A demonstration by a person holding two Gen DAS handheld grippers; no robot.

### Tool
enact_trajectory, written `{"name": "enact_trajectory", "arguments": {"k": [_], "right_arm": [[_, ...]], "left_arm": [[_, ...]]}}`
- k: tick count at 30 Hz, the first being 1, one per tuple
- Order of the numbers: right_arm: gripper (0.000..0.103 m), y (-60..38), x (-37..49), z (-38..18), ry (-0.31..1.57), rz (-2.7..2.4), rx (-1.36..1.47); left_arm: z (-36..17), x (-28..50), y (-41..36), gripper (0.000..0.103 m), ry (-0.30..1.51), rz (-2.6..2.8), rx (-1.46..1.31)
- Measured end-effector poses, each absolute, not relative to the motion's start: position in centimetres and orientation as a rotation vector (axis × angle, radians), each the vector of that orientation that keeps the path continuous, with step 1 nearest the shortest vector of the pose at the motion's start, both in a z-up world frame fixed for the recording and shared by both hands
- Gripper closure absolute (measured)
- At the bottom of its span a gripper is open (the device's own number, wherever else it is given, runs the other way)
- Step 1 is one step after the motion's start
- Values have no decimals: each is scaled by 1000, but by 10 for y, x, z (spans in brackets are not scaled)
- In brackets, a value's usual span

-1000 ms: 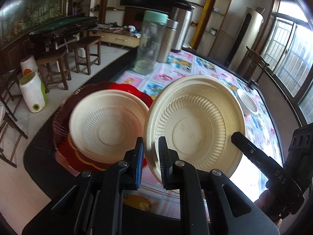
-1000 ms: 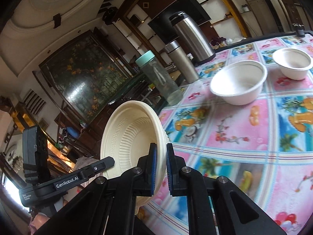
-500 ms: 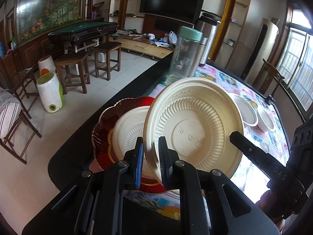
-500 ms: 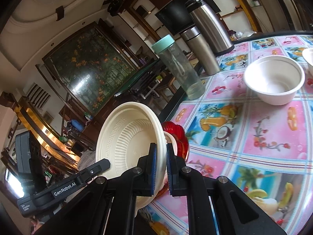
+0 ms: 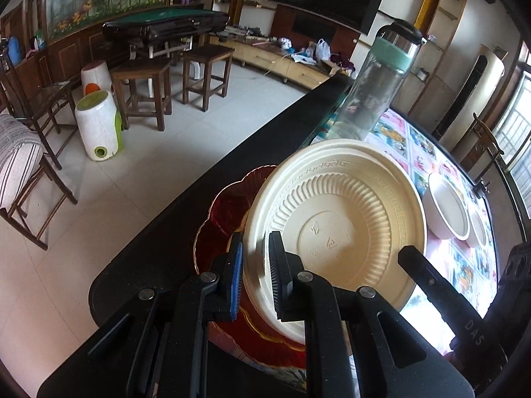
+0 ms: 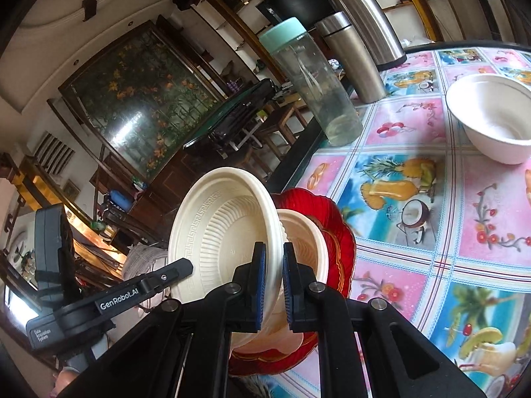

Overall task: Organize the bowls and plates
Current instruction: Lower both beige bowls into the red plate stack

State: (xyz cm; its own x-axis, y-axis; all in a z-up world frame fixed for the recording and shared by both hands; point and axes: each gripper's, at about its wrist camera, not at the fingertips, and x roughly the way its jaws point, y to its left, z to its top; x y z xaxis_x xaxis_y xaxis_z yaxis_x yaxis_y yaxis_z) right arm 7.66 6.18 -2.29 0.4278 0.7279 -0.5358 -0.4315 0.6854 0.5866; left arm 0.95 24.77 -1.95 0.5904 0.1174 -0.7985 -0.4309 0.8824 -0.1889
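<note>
The left gripper (image 5: pixel 255 265) is clamping its blue-padded jaws on the near rim of a cream ribbed disposable plate with a key-pattern border (image 5: pixel 338 229), and the plate is hanging tilted, underside toward that camera. It is hovering just above a red scalloped glass plate (image 5: pixel 215 219) near the dark edge of the table covered in a pink and blue fruit-print cloth (image 6: pixel 415 199). In the right wrist view the right gripper (image 6: pixel 271 285) is pinching the same plate's rim from the opposite side, so both claws are gripping one plate between them. Under it, a second cream ribbed plate (image 6: pixel 305 242) is already lying inside the red one, so the stack looks started. The held plate is tipping toward that pile and is not yet seated; whether its low edge is touching is hard to tell. Moving right, a clear plastic bottle with a mint-green lid (image 6: pixel 312 83) and two steel flasks (image 6: pixel 355 33) are standing behind. Further right, a large white bowl (image 6: pixel 494 116) is sitting alone on the cloth, and the left view is showing a smaller white bowl (image 5: pixel 479 229) just beside it. Both bowls are looking untouched, so the plates appear nearly done while the bowls are still waiting
</note>
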Motion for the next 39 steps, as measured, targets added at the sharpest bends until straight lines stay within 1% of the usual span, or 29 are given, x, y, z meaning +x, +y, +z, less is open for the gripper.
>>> {"name": "enact_trajectory", "arguments": {"k": [9, 11, 12, 15, 17, 19, 21, 27, 39], "right_arm": [[92, 56, 85, -44, 883, 740, 426], [91, 57, 83, -43, 867, 741, 409], [89, 58, 82, -42, 856, 740, 393], [88, 60, 74, -40, 817, 738, 349], [84, 57, 69, -35, 771, 736, 338], [74, 49, 66, -31, 726, 730, 354], [72, 40, 68, -30, 712, 727, 386], [72, 16, 74, -31, 723, 679, 423], [72, -24, 70, -31, 727, 621, 458]], "left_arm": [[-31, 18, 251, 90, 915, 339, -373], [-31, 18, 253, 90, 911, 339, -375], [-31, 17, 254, 90, 908, 338, -379], [-29, 14, 259, 90, 898, 333, -401], [-26, 11, 263, 90, 881, 360, -401], [-23, 7, 267, 90, 857, 391, -391], [-21, 4, 270, 90, 846, 392, -398], [-16, -2, 260, 90, 834, 382, -373], [0, -5, 190, 90, 820, 272, -217]]}}
